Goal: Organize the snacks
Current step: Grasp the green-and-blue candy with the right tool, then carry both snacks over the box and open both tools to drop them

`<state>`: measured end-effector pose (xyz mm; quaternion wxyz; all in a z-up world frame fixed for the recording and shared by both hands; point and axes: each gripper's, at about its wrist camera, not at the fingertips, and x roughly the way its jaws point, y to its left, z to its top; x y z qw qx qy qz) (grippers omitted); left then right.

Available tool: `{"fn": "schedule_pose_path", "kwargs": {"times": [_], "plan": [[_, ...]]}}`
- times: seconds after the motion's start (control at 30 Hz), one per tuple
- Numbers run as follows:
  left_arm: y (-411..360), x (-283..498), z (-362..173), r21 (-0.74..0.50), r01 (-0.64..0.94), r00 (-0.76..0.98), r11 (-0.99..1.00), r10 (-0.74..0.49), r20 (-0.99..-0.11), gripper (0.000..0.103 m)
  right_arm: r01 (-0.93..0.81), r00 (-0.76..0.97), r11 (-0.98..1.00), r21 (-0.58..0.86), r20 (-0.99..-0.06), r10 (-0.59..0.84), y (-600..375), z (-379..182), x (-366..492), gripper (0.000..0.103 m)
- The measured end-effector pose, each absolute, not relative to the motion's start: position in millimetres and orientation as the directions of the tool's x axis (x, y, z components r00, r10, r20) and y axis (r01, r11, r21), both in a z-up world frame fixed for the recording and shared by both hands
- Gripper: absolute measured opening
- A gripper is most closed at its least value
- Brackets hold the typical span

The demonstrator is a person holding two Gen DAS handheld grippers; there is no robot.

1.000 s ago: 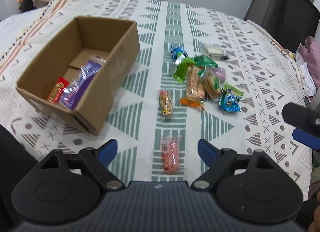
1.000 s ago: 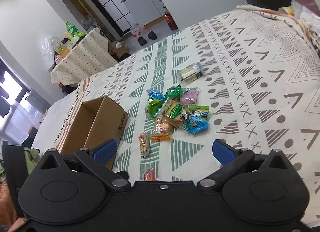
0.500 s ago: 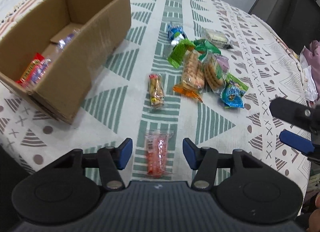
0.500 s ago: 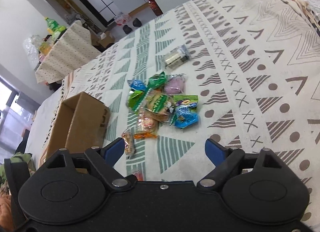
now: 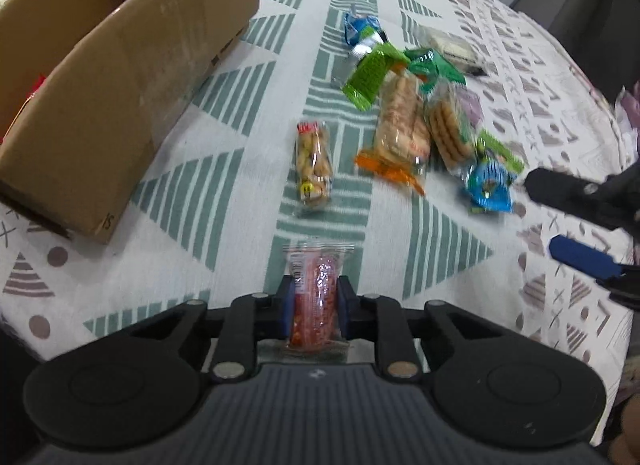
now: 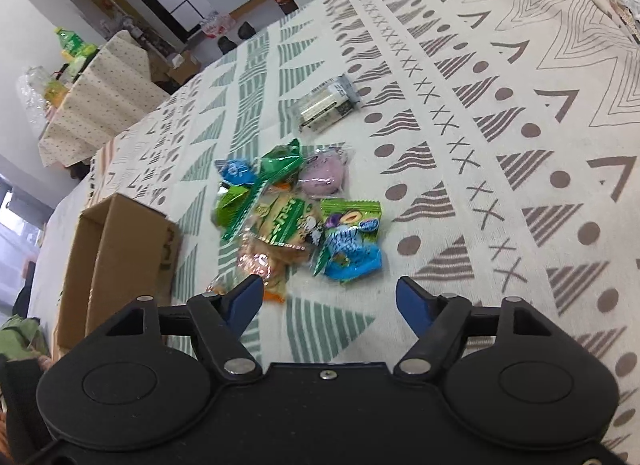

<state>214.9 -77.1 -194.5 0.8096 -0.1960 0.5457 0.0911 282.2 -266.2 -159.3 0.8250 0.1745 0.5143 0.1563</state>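
My left gripper (image 5: 314,307) is shut on a clear packet of red snacks (image 5: 316,285) that lies on the patterned cloth. An open cardboard box (image 5: 120,65) stands to its left, also in the right wrist view (image 6: 116,261). A small packet of yellow snacks (image 5: 313,161) lies just ahead. A pile of snack packets (image 5: 420,117) lies further right. My right gripper (image 6: 330,303) is open and empty, hovering just before the blue and green packet (image 6: 350,247) of the pile (image 6: 280,209); it shows at the right edge of the left wrist view (image 5: 580,225).
A clear packet with a pale bar (image 6: 326,103) lies apart beyond the pile. The patterned tablecloth (image 6: 500,145) stretches to the right. A second covered table (image 6: 96,105) with bottles stands in the background.
My left gripper has lowered and moved forward, and closed its jaws on the red snack packet. My right gripper has moved closer to the pile.
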Motion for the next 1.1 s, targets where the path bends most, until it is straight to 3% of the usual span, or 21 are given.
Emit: {"fn": "schedule_pose_path", "kwargs": {"times": [0.4,0.63,0.8,1.1], "plan": [[-60.6,231.2,-189.1,-0.249,-0.344,0.409,0.905,-0.094,-0.908,0.02,-0.04,0.407,0.918,0.395,-0.832,0.376,-253.1,-176.0,308.7,0.043],[-50.7,235.2,-187.5,-0.266,-0.349,0.412,0.898,-0.108,-0.905,0.02,-0.036,0.389,0.937,0.348,-0.859,0.334,-244.7,-186.3,326.6,0.041],[-47.0,235.0,-185.7,-0.263,-0.353,0.413,0.898,-0.103,-0.905,0.02,-0.039,0.405,0.937,0.347,-0.852,0.332,-246.6,-185.1,327.1,0.027],[-48.1,230.0,-167.6,-0.255,-0.343,0.458,0.904,-0.076,-0.886,0.02,-0.075,0.466,0.907,0.415,-0.79,0.399,-253.6,-161.0,317.8,0.024]]}}
